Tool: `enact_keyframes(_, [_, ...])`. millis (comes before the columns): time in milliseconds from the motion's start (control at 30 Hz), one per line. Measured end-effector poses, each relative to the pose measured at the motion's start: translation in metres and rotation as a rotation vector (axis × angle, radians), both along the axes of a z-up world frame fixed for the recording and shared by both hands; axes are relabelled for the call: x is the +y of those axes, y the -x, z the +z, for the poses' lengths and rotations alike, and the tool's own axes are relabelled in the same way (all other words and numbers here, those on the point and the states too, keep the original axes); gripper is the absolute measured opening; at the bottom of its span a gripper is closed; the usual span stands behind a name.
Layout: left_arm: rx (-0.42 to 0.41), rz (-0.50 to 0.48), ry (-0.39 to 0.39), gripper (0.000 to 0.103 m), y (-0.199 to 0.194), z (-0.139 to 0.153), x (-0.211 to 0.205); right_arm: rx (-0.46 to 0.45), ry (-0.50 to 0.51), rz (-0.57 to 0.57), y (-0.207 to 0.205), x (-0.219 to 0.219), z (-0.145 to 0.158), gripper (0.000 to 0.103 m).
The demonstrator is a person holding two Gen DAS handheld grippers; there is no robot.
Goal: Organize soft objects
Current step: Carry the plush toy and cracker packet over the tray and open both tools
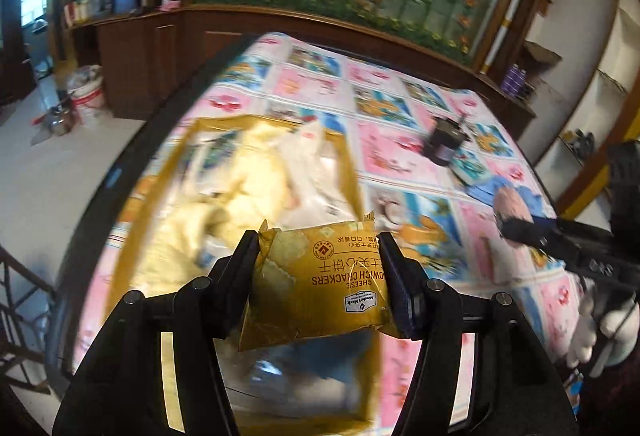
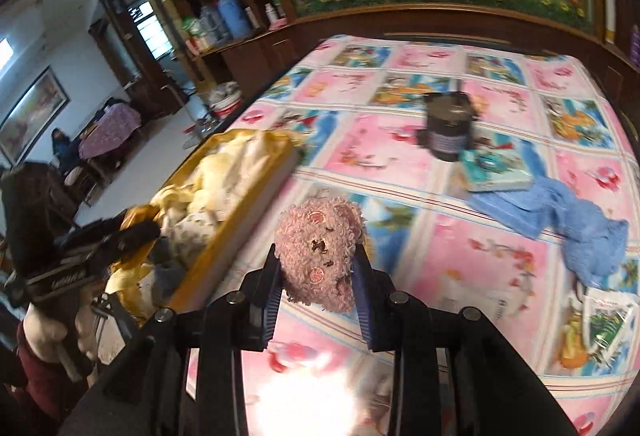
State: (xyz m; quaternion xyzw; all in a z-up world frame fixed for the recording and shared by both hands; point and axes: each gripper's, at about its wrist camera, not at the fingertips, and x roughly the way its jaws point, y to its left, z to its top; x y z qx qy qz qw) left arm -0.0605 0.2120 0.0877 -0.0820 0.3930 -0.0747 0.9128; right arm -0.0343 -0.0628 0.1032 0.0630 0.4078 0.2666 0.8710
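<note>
The left hand-held gripper (image 1: 318,278) pinches a yellow packet of cheese sandwich crackers (image 1: 320,284) between its two pads, jaws spread about halfway and pressing on both ends of the packet, which is off the surface and hangs over the near part of an open yellow box (image 1: 348,164). The box stands on the bench (image 2: 400,164), which is covered with a pink and blue picture cloth, and it is already filled with pale yellow and white soft things, blurred in this view. The right hand-held gripper (image 2: 318,276) has its jaws drawn close together on a small pink plush bear (image 2: 320,256), gripped at the sides and raised clear of the cloth, just to the right of the box. Farther back on the bench a dark jar (image 2: 448,128) stands, with a teal packet (image 2: 496,170) lying just beside it and a blue knitted cloth (image 2: 560,220) spread next to that. A printed white pouch (image 2: 608,316) lies near the right edge. A white-gloved hand (image 1: 600,328) holding the right hand-held gripper shows in the left wrist view.
</note>
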Motion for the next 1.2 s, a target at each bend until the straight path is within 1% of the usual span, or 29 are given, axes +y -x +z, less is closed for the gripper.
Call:
enact_keyframes(100, [0.017, 0.035, 0.000, 0.060, -0.003, -0.007, 0.018, 0.002, 0.009, 0.053, -0.003, 0.029, 0.001, 0.032])
enact_keyframes(300, [0.069, 0.071, 0.003, 0.060, 0.001, -0.028, 0.037, 0.016, 0.038, 0.151, -0.015, 0.091, 0.000, 0.032])
enact_keyframes(433, [0.064, 0.106, -0.023, 0.062, 0.005, -0.030, 0.042, 0.032, 0.044, 0.210, -0.031, 0.130, -0.002, 0.032])
enact_keyframes(567, [0.061, 0.103, -0.027, 0.063, 0.007, -0.032, 0.044, 0.067, 0.056, 0.257, -0.049, 0.166, -0.011, 0.032])
enact_keyframes(667, [0.052, 0.094, 0.006, 0.063, 0.008, -0.033, 0.049, 0.086, 0.084, 0.274, -0.059, 0.185, -0.021, 0.032])
enact_keyframes(800, [0.036, 0.087, 0.060, 0.064, 0.009, -0.032, 0.056, 0.116, 0.113, 0.278, -0.066, 0.198, -0.034, 0.035])
enact_keyframes(967, [0.019, 0.105, 0.127, 0.067, 0.010, -0.030, 0.064, 0.143, 0.069, 0.266, -0.069, 0.197, -0.036, 0.039])
enact_keyframes(1133, [0.045, 0.136, 0.104, 0.067, 0.007, -0.024, 0.060, 0.139, 0.050, 0.265, -0.066, 0.194, -0.031, 0.046])
enact_keyframes(1200, [0.036, 0.128, 0.104, 0.067, 0.009, -0.021, 0.058, 0.139, 0.038, 0.262, -0.066, 0.191, -0.028, 0.046])
